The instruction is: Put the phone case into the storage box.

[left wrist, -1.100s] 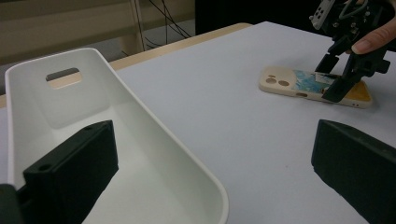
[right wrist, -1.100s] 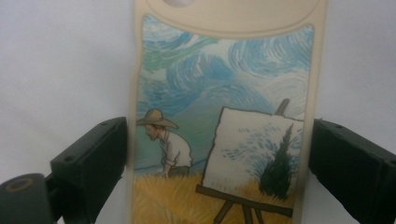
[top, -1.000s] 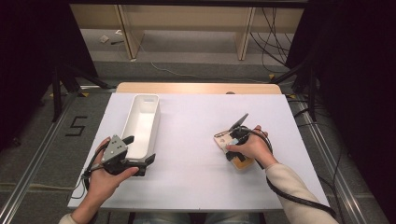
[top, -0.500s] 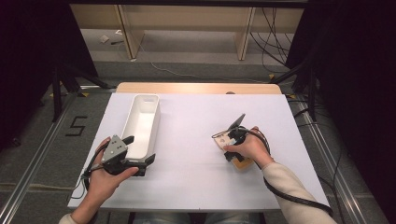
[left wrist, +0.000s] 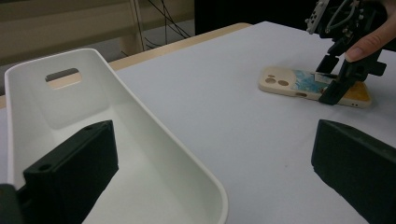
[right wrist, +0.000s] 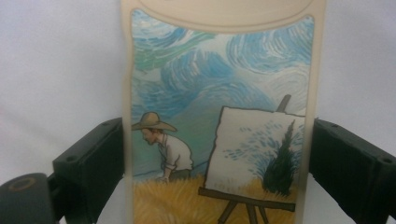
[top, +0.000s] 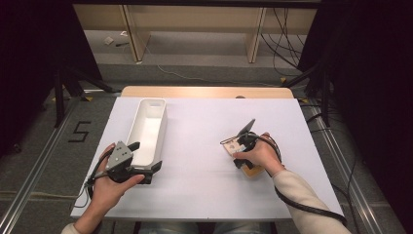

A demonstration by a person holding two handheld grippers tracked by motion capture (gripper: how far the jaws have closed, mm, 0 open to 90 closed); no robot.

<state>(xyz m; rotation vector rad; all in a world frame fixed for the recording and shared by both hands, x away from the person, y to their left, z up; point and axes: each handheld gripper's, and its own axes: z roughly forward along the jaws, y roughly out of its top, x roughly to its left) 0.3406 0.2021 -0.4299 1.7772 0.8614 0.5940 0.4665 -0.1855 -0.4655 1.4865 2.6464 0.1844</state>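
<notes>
Painted beige phone case [right wrist: 219,116], lower right of the table, is bracketed by the right gripper [top: 242,146]; whether clamped cannot be told; closing, then lifting, is likely needed.

Cream sleeve [top: 304,192], black cabled grippers

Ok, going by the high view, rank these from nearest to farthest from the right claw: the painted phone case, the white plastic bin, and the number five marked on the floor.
1. Beige phone case with a painted scene: between the right claw's jaws.
2. Long white plastic bin: across the table, on its left side.
3. Black number five: on the grey floor, beyond the table's left edge.
</notes>
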